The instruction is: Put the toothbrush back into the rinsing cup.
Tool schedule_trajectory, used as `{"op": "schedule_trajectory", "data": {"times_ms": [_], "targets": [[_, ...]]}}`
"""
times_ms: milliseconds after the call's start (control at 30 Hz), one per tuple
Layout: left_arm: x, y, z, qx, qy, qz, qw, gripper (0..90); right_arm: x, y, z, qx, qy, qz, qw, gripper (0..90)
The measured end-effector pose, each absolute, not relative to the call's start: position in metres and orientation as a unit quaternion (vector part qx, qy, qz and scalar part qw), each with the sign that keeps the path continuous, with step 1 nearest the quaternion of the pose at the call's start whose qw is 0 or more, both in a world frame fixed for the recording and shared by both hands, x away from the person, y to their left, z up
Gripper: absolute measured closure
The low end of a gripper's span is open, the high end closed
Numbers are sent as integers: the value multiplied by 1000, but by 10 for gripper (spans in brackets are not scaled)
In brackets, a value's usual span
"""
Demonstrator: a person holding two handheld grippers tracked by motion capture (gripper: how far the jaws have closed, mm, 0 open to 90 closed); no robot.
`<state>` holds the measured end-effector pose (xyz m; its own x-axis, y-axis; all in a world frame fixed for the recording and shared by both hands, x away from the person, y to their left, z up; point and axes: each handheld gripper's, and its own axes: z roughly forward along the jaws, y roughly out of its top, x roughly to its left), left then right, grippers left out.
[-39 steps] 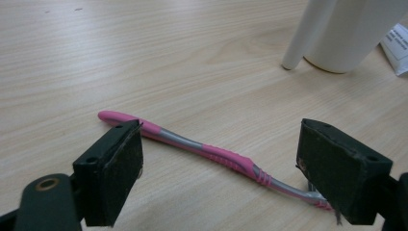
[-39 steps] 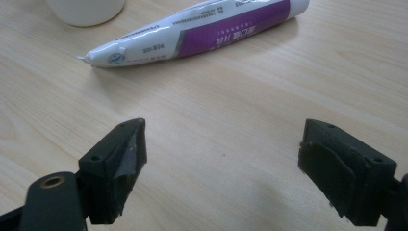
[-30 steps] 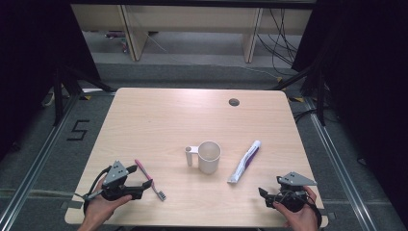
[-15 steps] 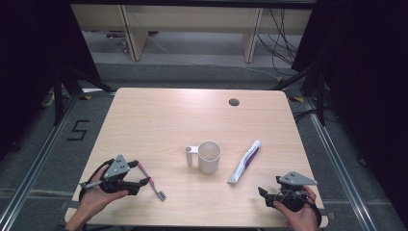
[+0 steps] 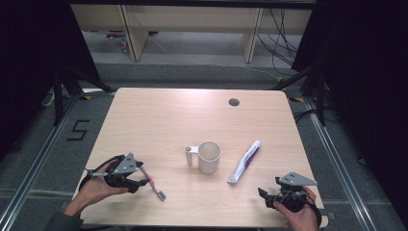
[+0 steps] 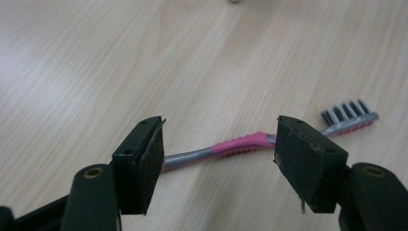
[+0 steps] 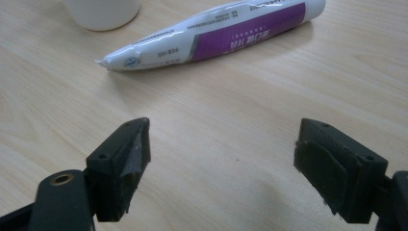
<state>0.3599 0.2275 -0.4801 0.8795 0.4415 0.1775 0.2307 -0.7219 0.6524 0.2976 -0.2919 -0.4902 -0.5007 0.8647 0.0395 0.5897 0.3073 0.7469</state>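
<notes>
Desk (image 5: 159, 115) came first — a pale wooden top carrying everything else, with a small dark grommet (image 5: 234, 102) near its far edge. Around the middle stood a white mug (image 5: 209, 156), handle turned toward the left edge. Just right of it lay a toothpaste tube (image 5: 245, 161), white and purple, slanting from the middle toward the near edge; in the right gripper view its crimped tail (image 7: 103, 63) pointed at the camera.

The left gripper (image 5: 139, 179) hung near the near-left corner, the person's hand behind it. Its jaws had just been closing and stood part-way in, one on each side of the toothbrush (image 6: 240, 143), yet the pads were not pressing on it. The toothbrush lay flat on the desk close to the near edge, left of the mug, bristled head (image 5: 161, 195) toward that edge. The right gripper (image 5: 264, 193) sat by the near-right corner, jaws spread wide with nothing but bare wood between them.

The toothbrush looked light and stiff — a slim plastic stick that would likely roll or skid if nudged from one side. The pink rubbery grip at mid-handle seemed the best place to take hold, since the smooth grey shaft would probably slip and the head end would tip the balance.
</notes>
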Motion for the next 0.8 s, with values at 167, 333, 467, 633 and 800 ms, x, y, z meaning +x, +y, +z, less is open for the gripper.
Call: {"op": "schedule_trajectory", "data": {"times_ms": [167,333,467,633,800], "targets": [[368,221,-480,934,148,139,295,379,296,-289,-491,473,781,371,169,214],[376,217,-478,949,123,125,262,397,297,-290,-491,472,782,370,171,217],[379,212,-481,955,115,116,248,397,296,-289,-491,472,782,370,171,218],[382,205,-483,961,100,107,234,408,296,-289,-491,472,781,372,170,220],[384,203,-485,965,92,97,226,434,296,-289,-491,472,781,373,167,223]]}}
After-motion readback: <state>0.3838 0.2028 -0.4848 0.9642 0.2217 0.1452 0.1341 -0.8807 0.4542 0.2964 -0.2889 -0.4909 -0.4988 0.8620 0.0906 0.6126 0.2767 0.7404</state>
